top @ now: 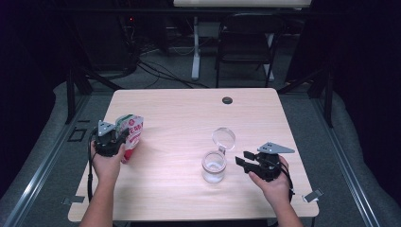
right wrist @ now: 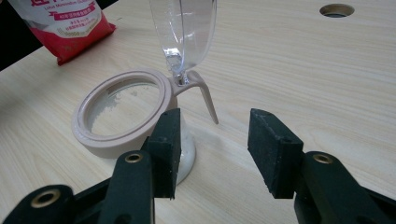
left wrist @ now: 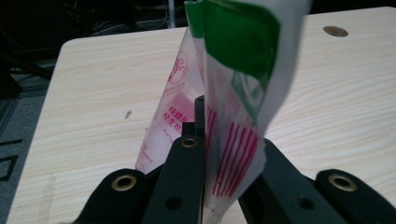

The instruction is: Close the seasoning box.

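On the pale wooden table (top: 189, 118), seen from the high view, the biggest thing in hand is a red, white and green pouch (top: 131, 132) held upright near the left edge, with the left gripper (top: 113, 138) pinching it from the side. Well apart from it, toward the right, a clear jar (top: 213, 166) stands on the wood with its clear lid (top: 223, 138) flipped open and tilted back on a hinge. The right gripper (top: 243, 159) rests just beside the jar, jaws spread and holding nothing. A small round hole (top: 227, 100) sits near the far edge, and a dark folding chair (top: 248, 40) stands on the floor beyond the table. From the left gripper view, the pouch (left wrist: 224, 116) fills the middle, its green top flap folded over and red print on its sides, clamped between the black jaws, which hide its lower part. From the right gripper view, the jar (right wrist: 123, 114) shows a beige rim and white grains inside, details too small from above; the open lid (right wrist: 184, 30) rises behind it, a thin beige tab sticks out toward the gap between the jaws, and the left jaw hides part of the jar's side. The pouch (right wrist: 65, 25) appears at the far left corner.
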A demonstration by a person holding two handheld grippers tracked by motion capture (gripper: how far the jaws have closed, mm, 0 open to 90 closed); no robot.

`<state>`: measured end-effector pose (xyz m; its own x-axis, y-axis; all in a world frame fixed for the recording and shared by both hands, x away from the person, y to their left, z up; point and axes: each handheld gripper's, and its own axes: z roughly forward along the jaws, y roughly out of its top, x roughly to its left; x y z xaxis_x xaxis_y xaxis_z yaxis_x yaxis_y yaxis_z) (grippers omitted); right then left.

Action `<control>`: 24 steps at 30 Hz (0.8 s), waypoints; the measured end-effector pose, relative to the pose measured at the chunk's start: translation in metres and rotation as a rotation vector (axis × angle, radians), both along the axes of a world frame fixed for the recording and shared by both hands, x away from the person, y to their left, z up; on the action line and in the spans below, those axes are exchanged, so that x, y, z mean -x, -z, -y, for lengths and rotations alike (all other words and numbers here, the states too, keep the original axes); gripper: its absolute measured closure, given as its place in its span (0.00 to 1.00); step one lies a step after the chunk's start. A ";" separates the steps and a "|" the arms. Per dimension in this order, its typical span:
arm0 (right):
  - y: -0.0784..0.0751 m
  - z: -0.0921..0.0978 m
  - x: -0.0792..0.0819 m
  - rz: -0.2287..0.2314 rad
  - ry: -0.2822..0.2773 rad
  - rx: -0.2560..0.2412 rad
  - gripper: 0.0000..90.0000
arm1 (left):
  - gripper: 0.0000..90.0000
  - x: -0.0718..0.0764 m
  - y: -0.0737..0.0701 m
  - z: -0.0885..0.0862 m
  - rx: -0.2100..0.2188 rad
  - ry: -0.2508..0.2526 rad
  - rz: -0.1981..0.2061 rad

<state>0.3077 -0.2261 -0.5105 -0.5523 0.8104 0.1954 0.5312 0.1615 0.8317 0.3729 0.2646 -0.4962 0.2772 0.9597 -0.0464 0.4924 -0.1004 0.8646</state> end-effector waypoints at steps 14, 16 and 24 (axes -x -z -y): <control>-0.001 0.007 0.007 0.010 0.027 -0.007 0.60 | 1.00 -0.004 -0.013 -0.004 -0.044 -0.038 0.065; 0.000 0.009 0.008 0.012 0.031 -0.004 0.61 | 1.00 -0.005 -0.016 -0.004 -0.041 -0.036 0.070; -0.001 0.015 0.013 0.016 0.052 -0.010 0.61 | 1.00 -0.002 -0.028 0.003 -0.038 0.016 0.077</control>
